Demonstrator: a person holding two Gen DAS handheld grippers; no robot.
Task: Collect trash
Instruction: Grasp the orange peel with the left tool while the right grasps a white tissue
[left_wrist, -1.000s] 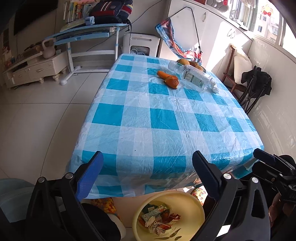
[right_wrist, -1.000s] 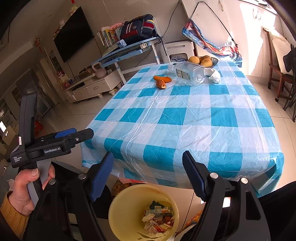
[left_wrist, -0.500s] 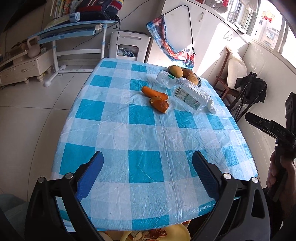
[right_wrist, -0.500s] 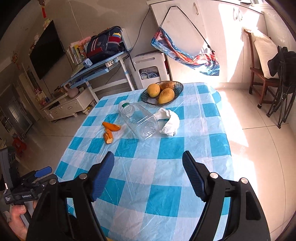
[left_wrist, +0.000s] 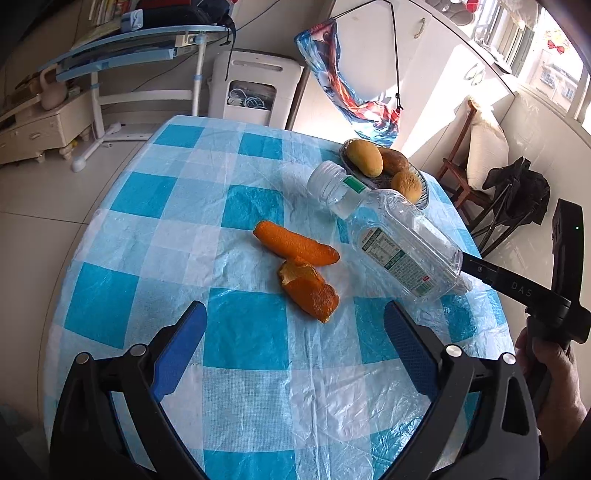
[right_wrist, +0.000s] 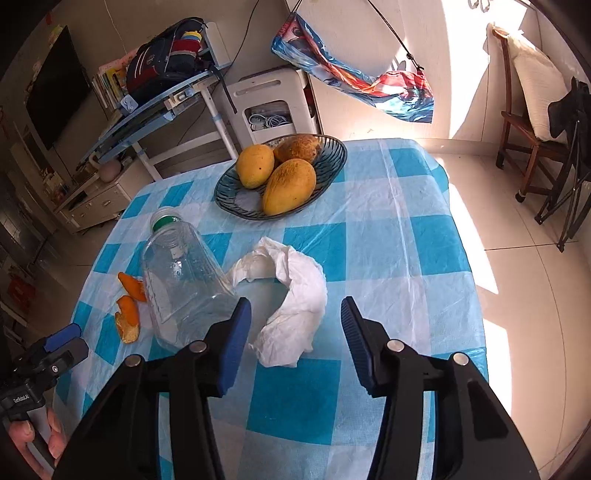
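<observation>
Trash on checked worktop (left_wrist: 155, 236): crumpled tissue (right_wrist: 291, 295) near centre, empty bottle (right_wrist: 181, 280) lying touching its left, two orange peels (left_wrist: 306, 269) further left. Right claw (right_wrist: 295, 332) just narrowed, spread, hovering over tissue, pinching nothing. Left claw (left_wrist: 291, 332) spread wide, empty, near peels.

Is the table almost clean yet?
Not yet. Neither gripper holds anything. The right gripper, whose jaws have just been closing, frames the crumpled tissue without touching it. The open left gripper faces the orange peels. The empty bottle is left too.
</observation>
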